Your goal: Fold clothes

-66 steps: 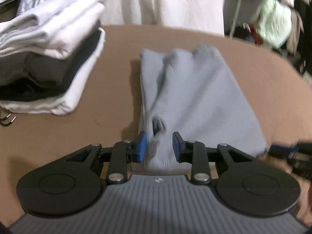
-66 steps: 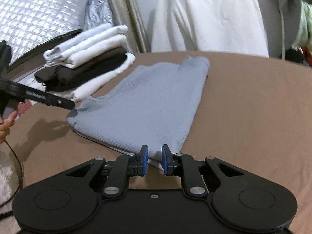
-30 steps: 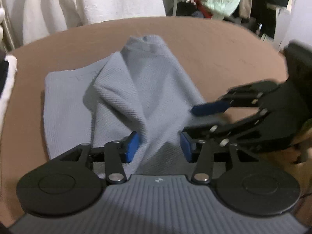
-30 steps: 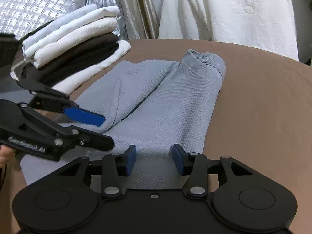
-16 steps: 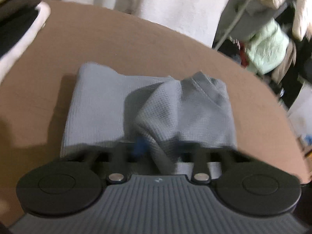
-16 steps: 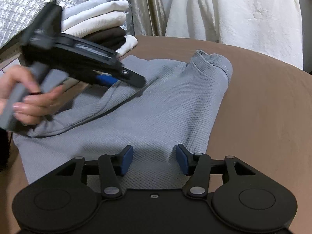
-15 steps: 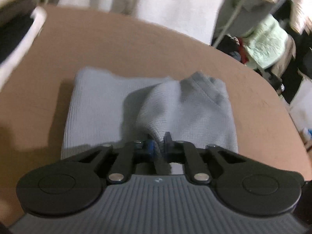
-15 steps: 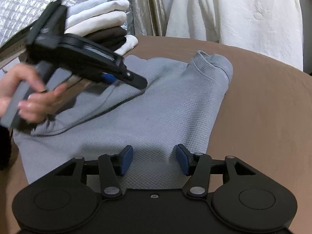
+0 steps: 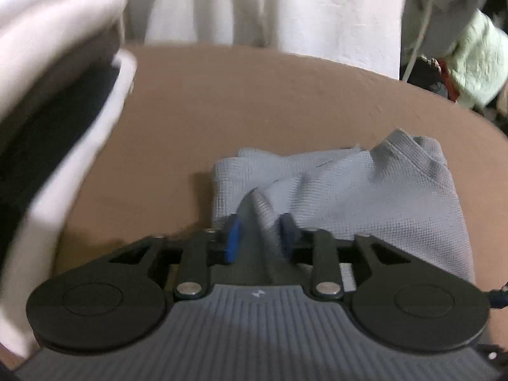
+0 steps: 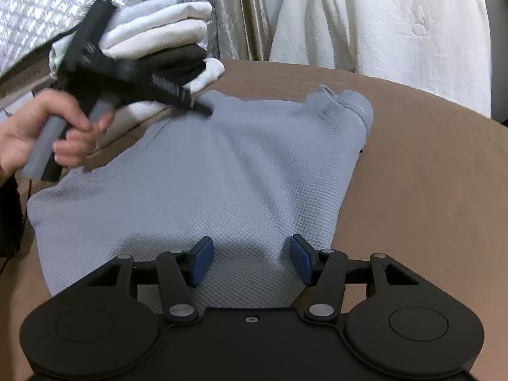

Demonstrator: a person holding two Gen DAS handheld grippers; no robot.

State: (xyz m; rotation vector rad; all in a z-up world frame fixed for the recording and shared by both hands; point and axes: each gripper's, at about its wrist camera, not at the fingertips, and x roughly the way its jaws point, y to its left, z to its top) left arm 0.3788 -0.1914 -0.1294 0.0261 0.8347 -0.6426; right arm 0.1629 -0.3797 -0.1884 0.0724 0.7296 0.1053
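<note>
On the brown table [image 10: 428, 190]: everything I worked with lay on this surface, which filled most of both views.
White fabric [image 10: 381, 16]: it hung behind the far edge of the table.
Grey waffle-knit top [image 10: 222, 184]: it lay on the table, partly folded, its ribbed collar [image 10: 346, 103] at the far end and one layer lapped over another on my left side.
Stack of folded clothes [image 10: 165, 41]: white and black pieces were piled at the table's left edge, just beside the grey top; in my left wrist view the stack [image 9: 54, 101] was blurred.
My right gripper [image 10: 249, 260]: its blue pads [image 10: 200, 260] were spread wide apart over the near edge of the top, holding nothing.
My left gripper [image 9: 260, 238]: its pads were parted, with a raised ridge of the grey top running between them; I could not tell whether either pad touched the cloth.
My left hand [image 10: 41, 127]: it was wrapped round the grey handle, and the gripper's tips [image 10: 203, 109] reached the top's left part near the stack.
</note>
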